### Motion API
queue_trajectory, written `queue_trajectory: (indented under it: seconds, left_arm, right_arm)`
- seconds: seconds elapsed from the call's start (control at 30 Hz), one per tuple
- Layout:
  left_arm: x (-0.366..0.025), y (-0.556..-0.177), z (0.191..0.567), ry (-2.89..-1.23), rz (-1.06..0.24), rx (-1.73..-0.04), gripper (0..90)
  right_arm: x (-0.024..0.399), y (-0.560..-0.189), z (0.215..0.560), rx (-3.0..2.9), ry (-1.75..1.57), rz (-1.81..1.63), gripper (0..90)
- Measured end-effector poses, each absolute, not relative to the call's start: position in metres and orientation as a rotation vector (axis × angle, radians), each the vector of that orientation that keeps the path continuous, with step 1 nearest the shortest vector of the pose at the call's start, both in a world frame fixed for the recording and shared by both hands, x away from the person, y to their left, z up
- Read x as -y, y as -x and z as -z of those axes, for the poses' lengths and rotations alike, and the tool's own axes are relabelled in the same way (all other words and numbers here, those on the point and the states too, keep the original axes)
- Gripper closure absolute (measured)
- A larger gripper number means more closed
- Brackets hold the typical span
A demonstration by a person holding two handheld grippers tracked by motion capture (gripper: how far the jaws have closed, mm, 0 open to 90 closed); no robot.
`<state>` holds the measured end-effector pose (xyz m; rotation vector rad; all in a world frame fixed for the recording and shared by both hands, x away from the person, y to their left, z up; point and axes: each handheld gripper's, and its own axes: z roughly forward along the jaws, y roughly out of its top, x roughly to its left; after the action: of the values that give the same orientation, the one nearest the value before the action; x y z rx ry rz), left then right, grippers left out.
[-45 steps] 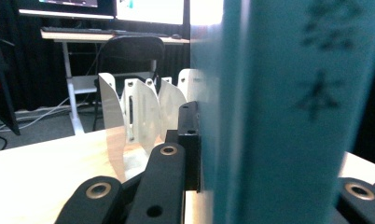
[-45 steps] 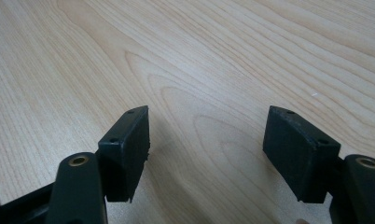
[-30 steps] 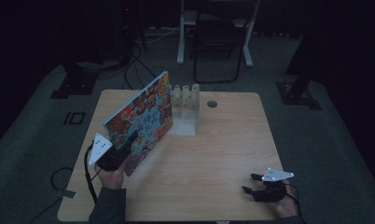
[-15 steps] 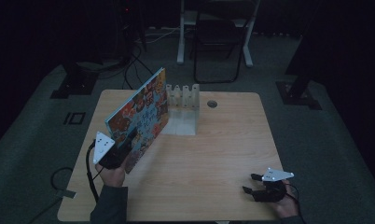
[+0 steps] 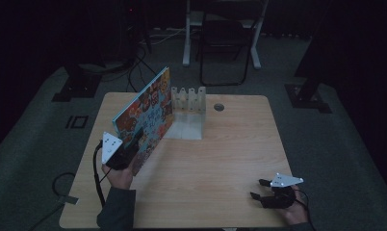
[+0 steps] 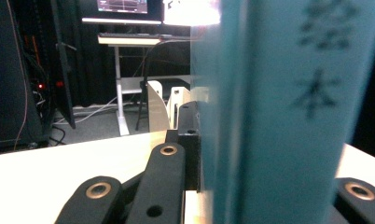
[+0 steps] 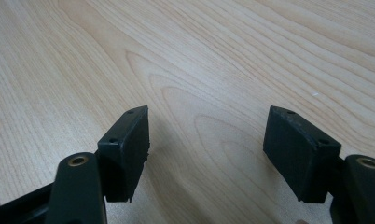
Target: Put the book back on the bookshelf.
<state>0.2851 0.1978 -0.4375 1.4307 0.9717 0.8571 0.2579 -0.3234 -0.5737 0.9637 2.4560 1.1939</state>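
Tilting more upright since a second ago, the stiff, light picture book point(image 5: 146, 115) is being clamped at its seven o'clock corner by the left hand-held gripper point(image 5: 126, 151), best held near the spine, while the right hand-held gripper point(image 7: 206, 154) is sitting open and empty.

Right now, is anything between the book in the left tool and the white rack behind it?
Nothing visible. The book is clamped upright in the left tool, its far end beside the rack, with bare table around.
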Motion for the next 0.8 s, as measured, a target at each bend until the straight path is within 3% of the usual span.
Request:
queue_trajectory:
  seconds: [0.8]
  left_arm:
    - [-0.182, -0.301, 0.437, -1.417, -0.905, -1.025, 81.2]
  right_arm:
    - [0.324, -0.258, 0.574, -2.457, -0.966, -1.198, 30.8]
